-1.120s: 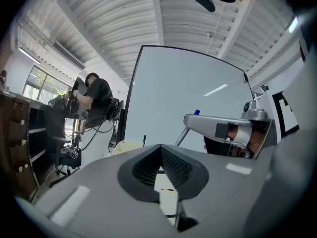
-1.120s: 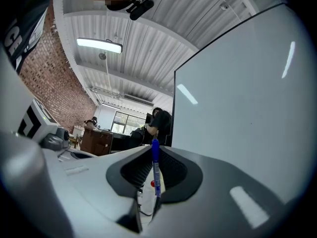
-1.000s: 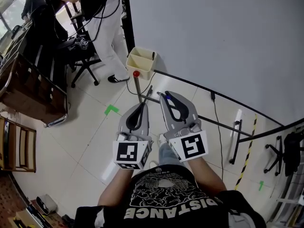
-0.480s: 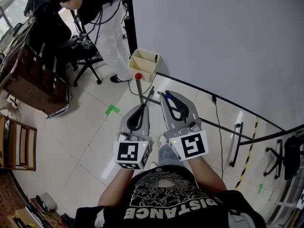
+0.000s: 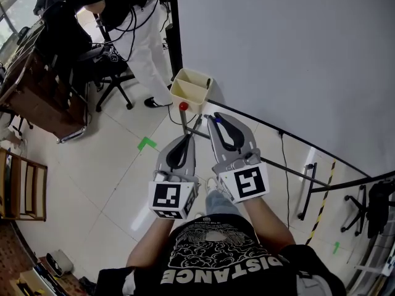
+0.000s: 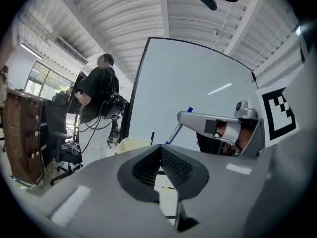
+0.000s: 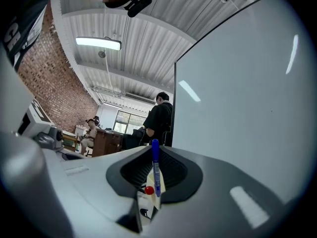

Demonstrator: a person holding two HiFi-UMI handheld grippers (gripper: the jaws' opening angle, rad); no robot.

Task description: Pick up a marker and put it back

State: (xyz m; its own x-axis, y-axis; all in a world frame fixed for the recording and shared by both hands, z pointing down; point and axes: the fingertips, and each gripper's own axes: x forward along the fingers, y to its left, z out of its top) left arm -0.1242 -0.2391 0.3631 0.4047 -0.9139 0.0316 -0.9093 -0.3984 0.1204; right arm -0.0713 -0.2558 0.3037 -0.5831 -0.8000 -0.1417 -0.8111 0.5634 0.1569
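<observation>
The right gripper (image 7: 154, 152) has its jaws clamped on a blue marker (image 7: 156, 175), which stands upright between the ribbed pads with its cap above the fingertips. The left gripper (image 6: 161, 151) just beside it has its jaws pressed together with nothing between them. Both are held about level above the tiled floor (image 5: 111, 171), pointing toward a red-knobbed rod (image 5: 183, 106) and, past it, a cream two-compartment bin (image 5: 179, 96) at the foot of the whiteboard (image 5: 296, 54).
</observation>
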